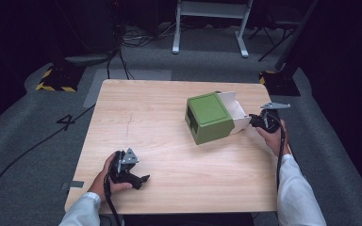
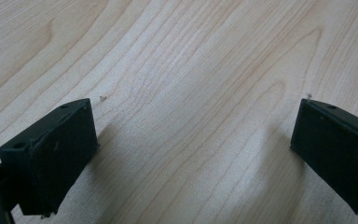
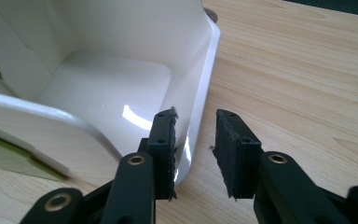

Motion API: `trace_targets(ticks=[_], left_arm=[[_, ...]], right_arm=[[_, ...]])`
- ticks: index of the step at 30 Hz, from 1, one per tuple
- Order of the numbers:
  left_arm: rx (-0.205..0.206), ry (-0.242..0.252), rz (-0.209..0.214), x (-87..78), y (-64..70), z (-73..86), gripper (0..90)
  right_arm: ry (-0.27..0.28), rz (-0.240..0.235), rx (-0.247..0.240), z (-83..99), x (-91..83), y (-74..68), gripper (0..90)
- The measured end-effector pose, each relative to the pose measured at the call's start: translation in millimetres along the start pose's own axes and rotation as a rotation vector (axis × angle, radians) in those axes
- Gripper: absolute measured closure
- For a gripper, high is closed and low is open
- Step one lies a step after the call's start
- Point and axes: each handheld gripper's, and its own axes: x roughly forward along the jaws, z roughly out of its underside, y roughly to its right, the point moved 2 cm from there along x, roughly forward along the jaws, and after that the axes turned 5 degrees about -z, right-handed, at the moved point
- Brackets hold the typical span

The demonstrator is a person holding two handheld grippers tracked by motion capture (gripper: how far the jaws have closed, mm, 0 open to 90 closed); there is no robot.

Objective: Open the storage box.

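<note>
Wooden table (image 1: pixel 169 141): right gripper (image 3: pixel 195 140) straddles box flap (image 3: pixel 200 93)

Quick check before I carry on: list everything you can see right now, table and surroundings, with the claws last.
Table: one, light wood, centre of the high view.
Box: one, green outside, lying on the table's right half, open end toward the right claw.
Box flaps: white, glossy, spread open at that end; one flap edge sits between the right claw's jaws.
White frame legs: one stand, on the grey floor beyond the table.
Yellow-black striped bases: two, on the floor off the far left and far right corners.
Cables: several, black, on the floor behind the table.
Left claw: black, open, low over bare wood at the near left.
Right claw: black, open around the flap edge, not clamped.
</note>
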Motion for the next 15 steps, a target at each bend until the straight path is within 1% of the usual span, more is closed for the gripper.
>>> trace_targets(ticks=[1, 15], left_arm=[[0.000, 0.002, 0.000, 0.2, 0.0, 0.0, 0.5], [-0.001, 0.002, 0.000, 0.2, 0.1, 0.0, 0.4]], right_arm=[[-0.002, 0.009, -0.002, 0.2, 0.2, 1.2, 68.8], [0.015, 0.026, 0.022, 1.6, -1.8, 12.1, 68.8]])
